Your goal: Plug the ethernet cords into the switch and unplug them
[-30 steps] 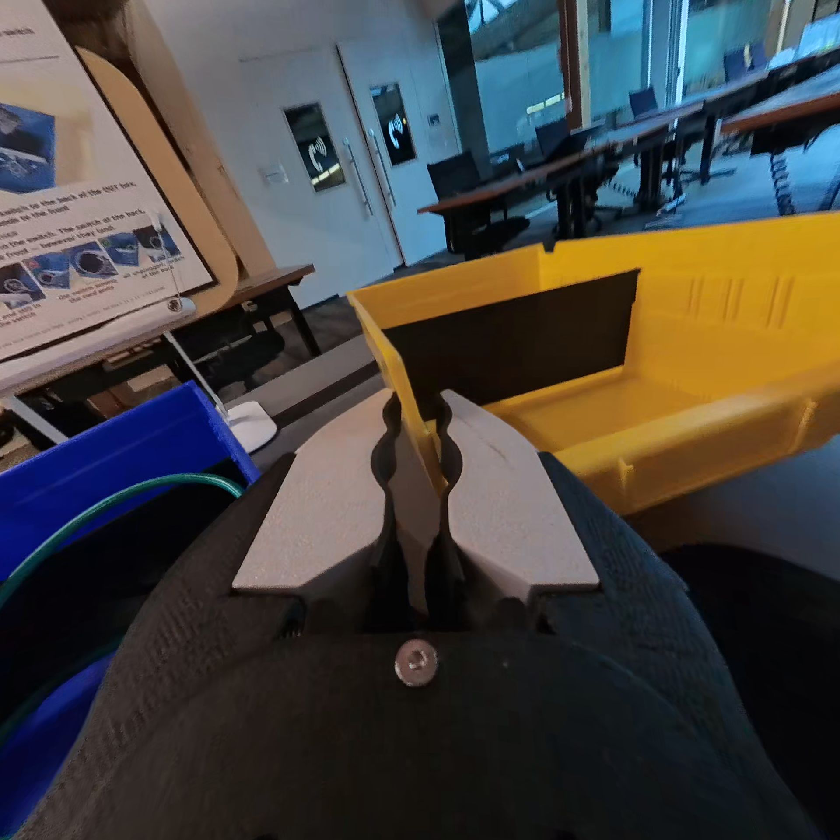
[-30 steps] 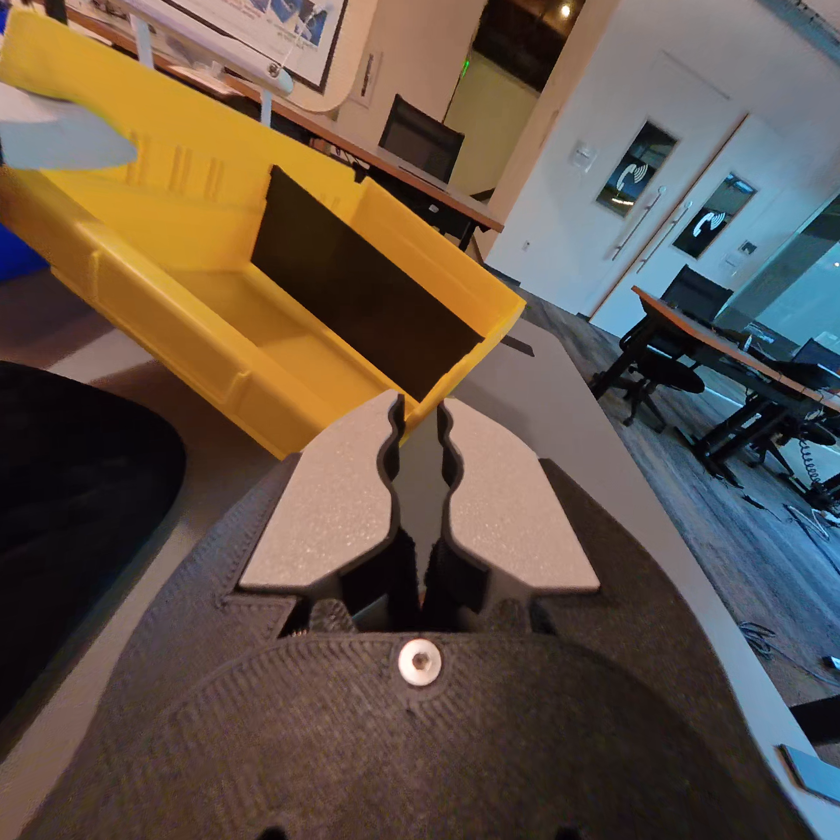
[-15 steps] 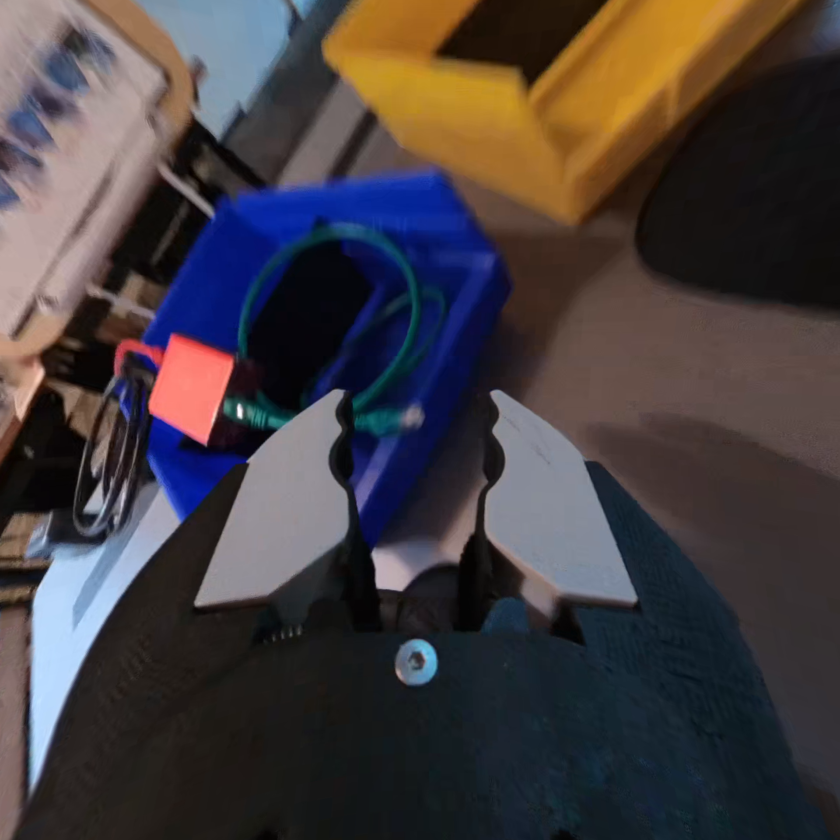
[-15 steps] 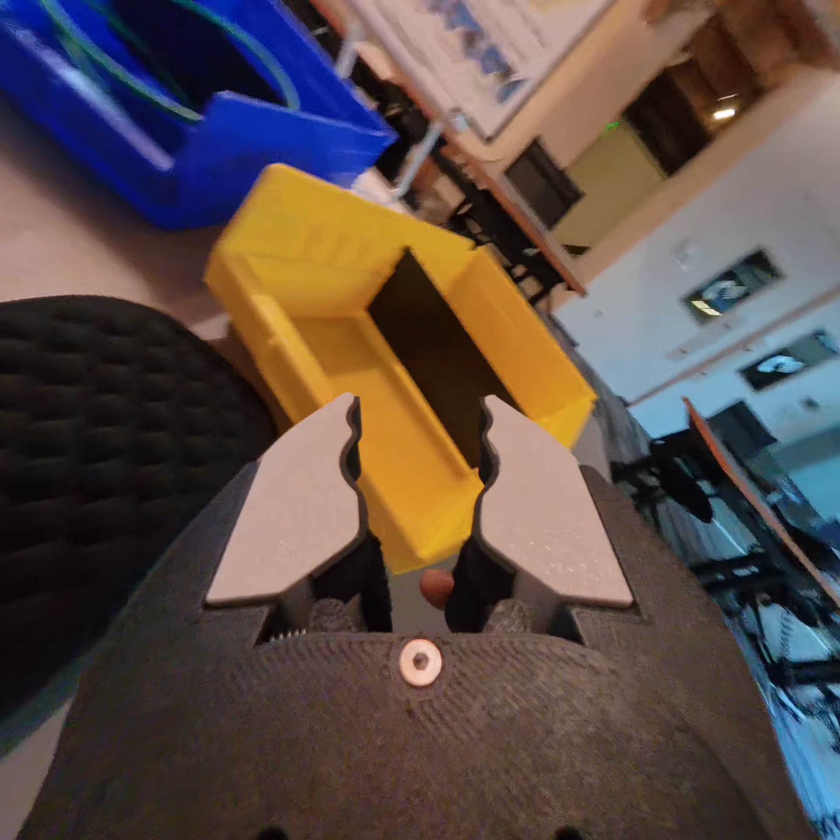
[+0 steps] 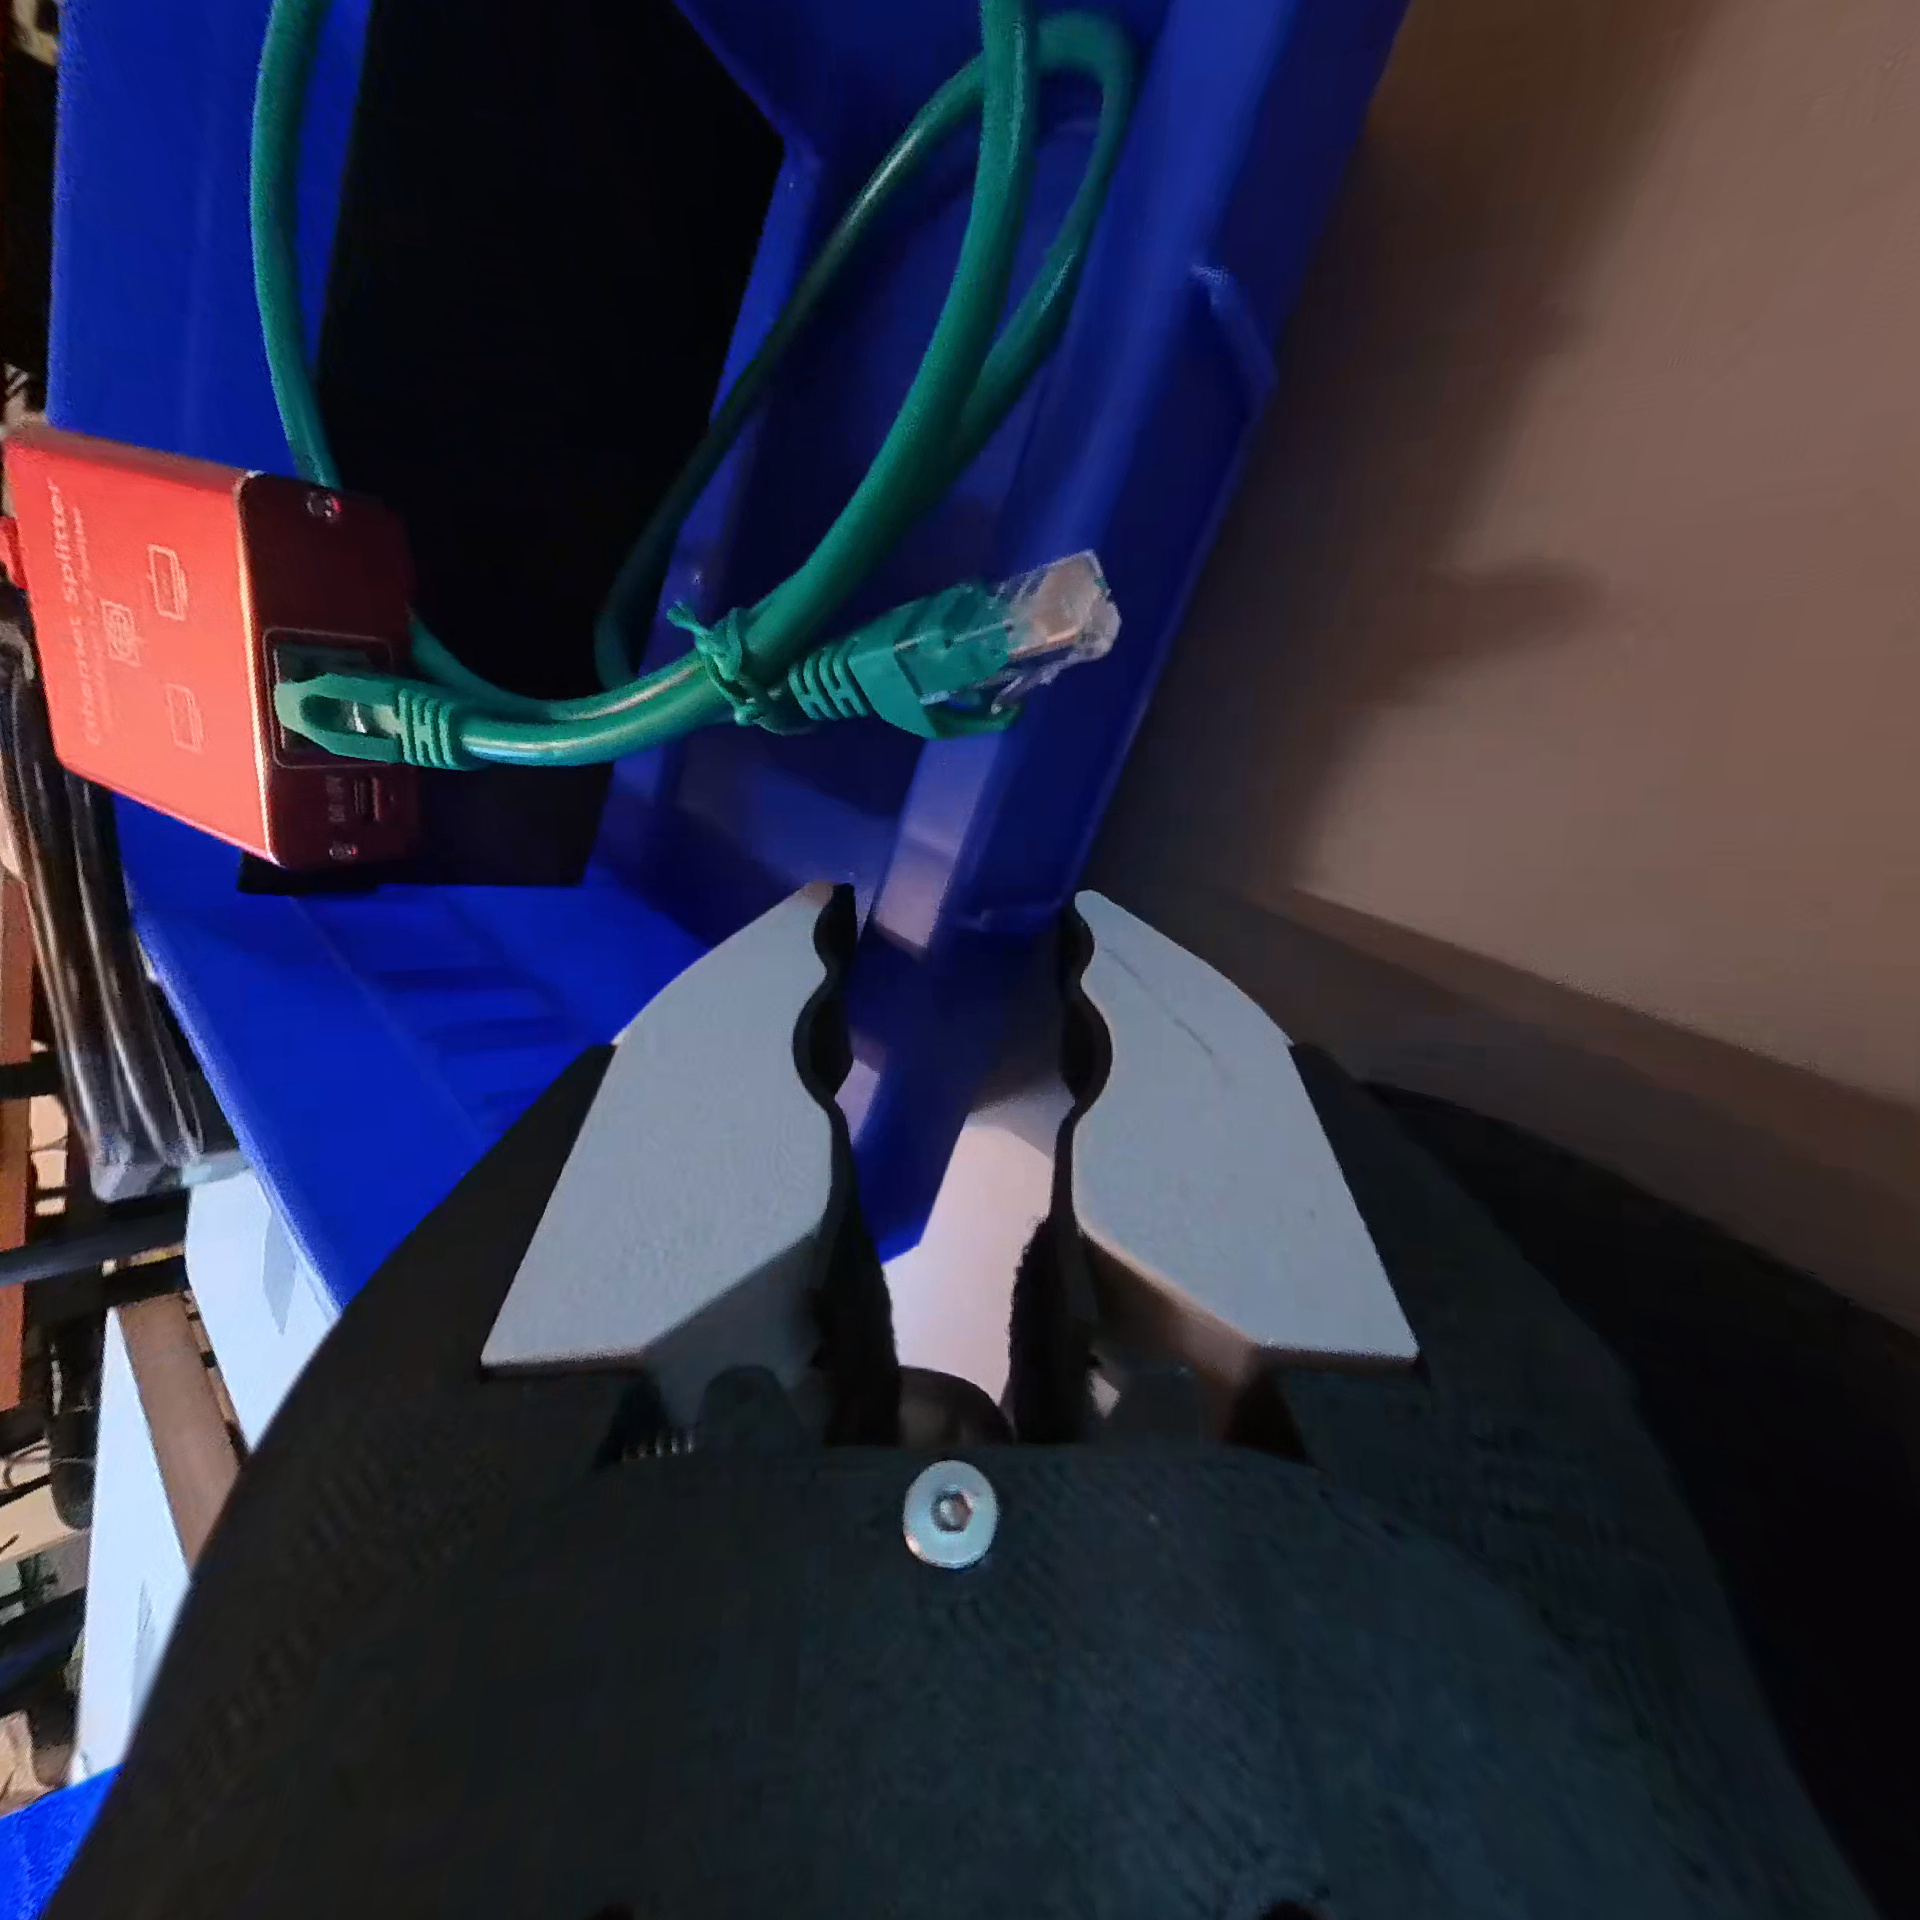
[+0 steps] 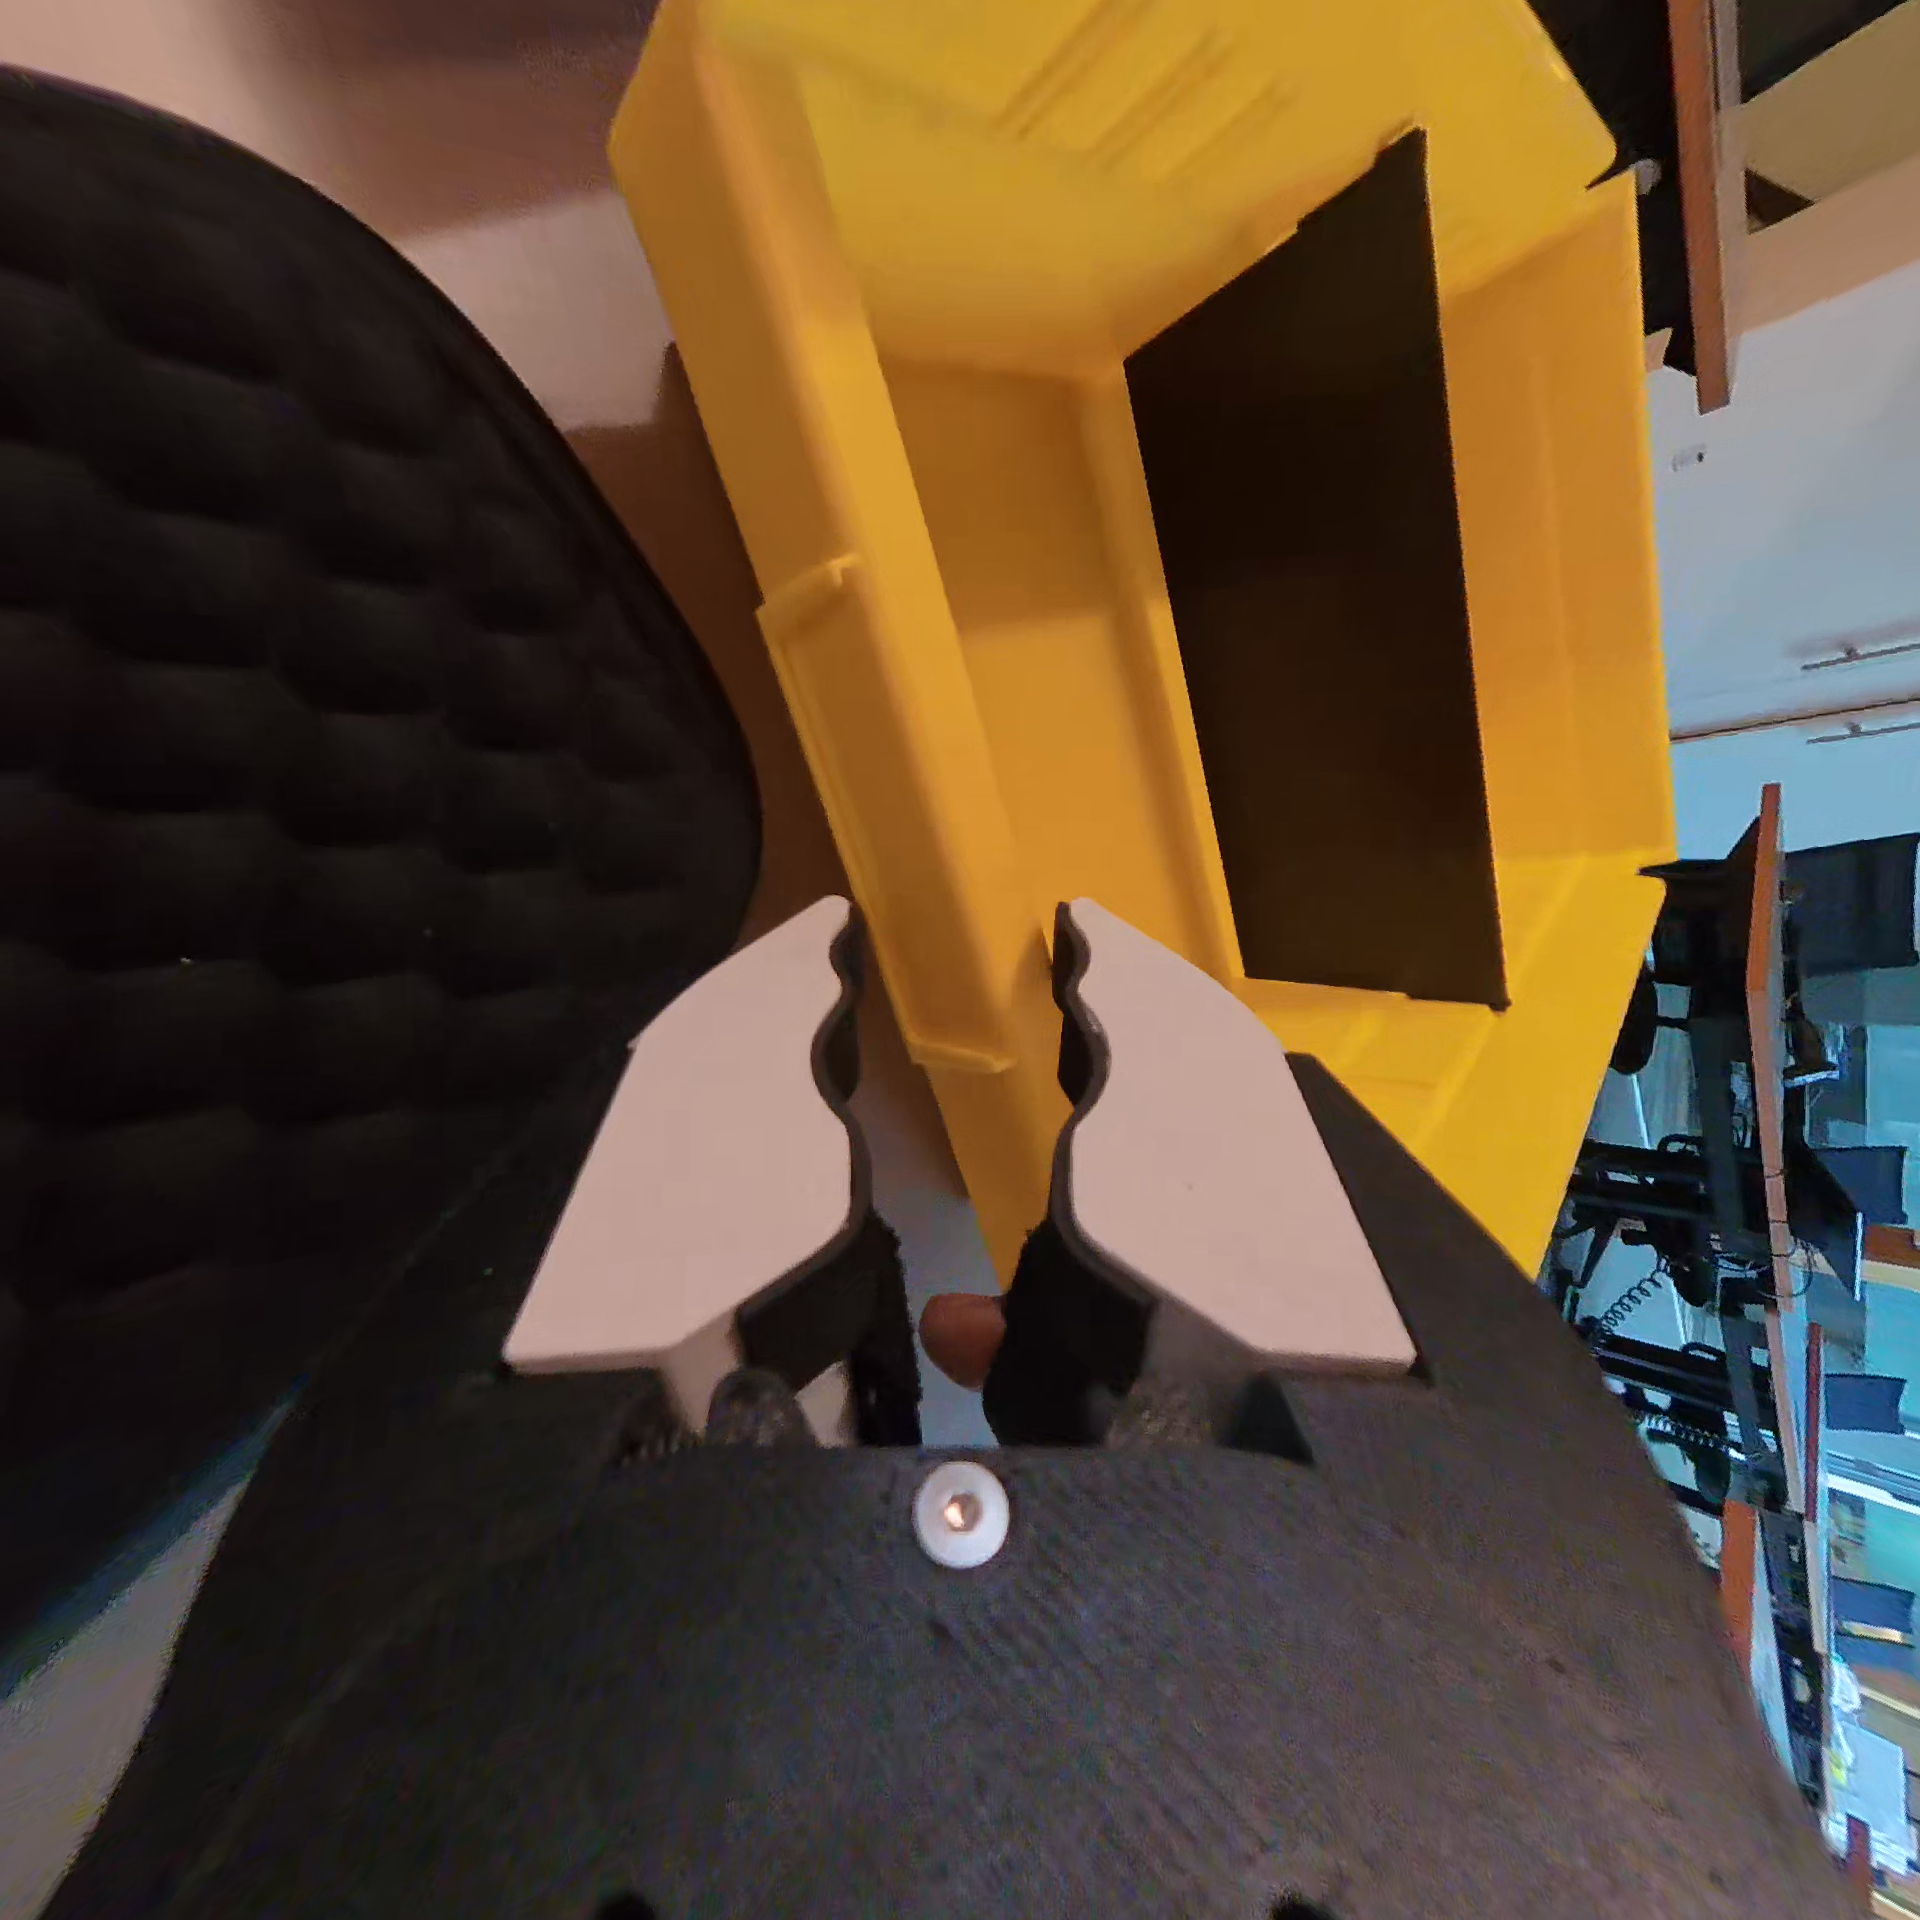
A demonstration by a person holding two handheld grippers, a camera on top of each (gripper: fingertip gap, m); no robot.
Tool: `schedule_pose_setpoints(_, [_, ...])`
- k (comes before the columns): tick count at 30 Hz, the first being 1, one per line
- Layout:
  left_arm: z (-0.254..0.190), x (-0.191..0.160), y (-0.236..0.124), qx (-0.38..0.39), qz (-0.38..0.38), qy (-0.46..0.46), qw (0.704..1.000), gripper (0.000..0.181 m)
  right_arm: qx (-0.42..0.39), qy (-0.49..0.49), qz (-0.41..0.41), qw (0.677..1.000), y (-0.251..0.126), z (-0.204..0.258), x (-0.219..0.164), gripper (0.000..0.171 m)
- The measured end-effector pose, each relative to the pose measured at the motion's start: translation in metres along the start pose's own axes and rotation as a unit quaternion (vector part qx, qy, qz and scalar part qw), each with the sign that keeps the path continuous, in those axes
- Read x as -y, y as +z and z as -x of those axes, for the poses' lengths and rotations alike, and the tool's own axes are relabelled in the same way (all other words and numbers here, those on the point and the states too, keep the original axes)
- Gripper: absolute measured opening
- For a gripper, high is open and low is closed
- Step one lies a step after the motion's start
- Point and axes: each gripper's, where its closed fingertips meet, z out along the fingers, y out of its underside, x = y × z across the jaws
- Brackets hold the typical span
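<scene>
A red switch (image 5: 156,634) lies at the left edge of a blue bin (image 5: 1143,364). A green ethernet cord (image 5: 582,730), coiled and tied, has one plug (image 5: 364,717) seated in the switch. Its other plug (image 5: 1039,613) is free and rests on the bin's near wall. My left gripper (image 5: 951,914) is open and empty, close below that free plug, with the bin's wall seen between the fingers. My right gripper (image 6: 951,920) is open and empty over the near wall of a yellow bin (image 6: 831,468). No cord or switch shows in the right wrist view.
The yellow bin holds only a black divider (image 6: 1320,623). A black padded mat (image 6: 312,623) lies between the bins; it also shows in the left wrist view (image 5: 1714,1299). Both stand on a pale table (image 5: 1610,520). Office desks and chairs stand far off to the right. Across from one pair of fingers to the other is roughly 35 cm.
Both grippers were shut on the yellow bin's edges, then opened. The left one swung over to the blue bin and came close. The right one tipped down over the yellow bin.
</scene>
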Motion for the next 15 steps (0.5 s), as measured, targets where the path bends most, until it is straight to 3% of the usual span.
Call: schedule_pose_setpoints(15, [0.037, -0.115, -0.042, 0.037, 0.005, -0.045, 0.998, 0.039, -0.048, 0.047, 0.012, 0.998, -0.017, -0.022, -0.058, 0.038])
